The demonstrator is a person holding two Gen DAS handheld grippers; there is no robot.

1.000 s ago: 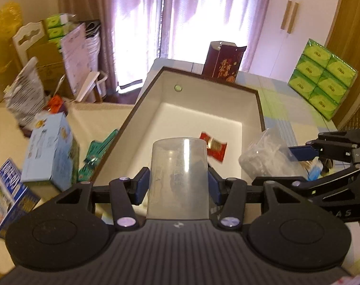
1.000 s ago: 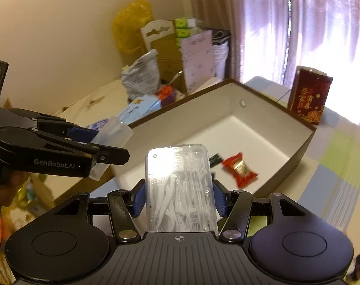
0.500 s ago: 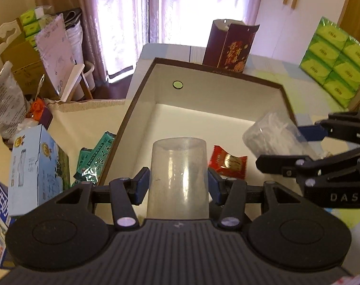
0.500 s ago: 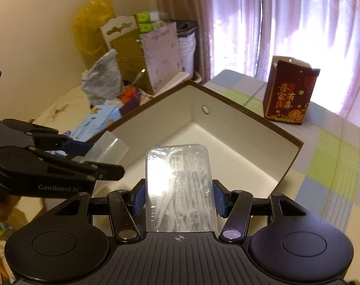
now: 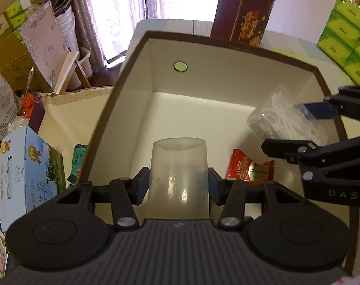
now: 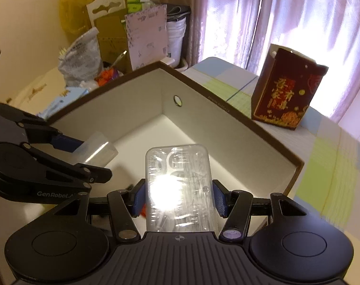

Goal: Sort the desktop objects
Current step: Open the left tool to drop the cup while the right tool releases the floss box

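Left wrist view: at lower centre, the left gripper (image 5: 178,181) clamps a frosted, translucent plastic cup (image 5: 178,166) between blue pads, held over the near edge of a large open cardboard box (image 5: 227,45) with white walls and a brown rim. Right of the cup, a red foil candy wrapper (image 5: 250,167) lies on the otherwise bare box floor. At the right edge, the right gripper (image 5: 296,128) grips a clear plastic packet of white floss picks (image 5: 279,116) above the box's right side. Beyond the far rim stands a dark red gift bag (image 5: 244,16) on a pastel checked tablecloth (image 6: 322,166). Curtained windows glow behind.
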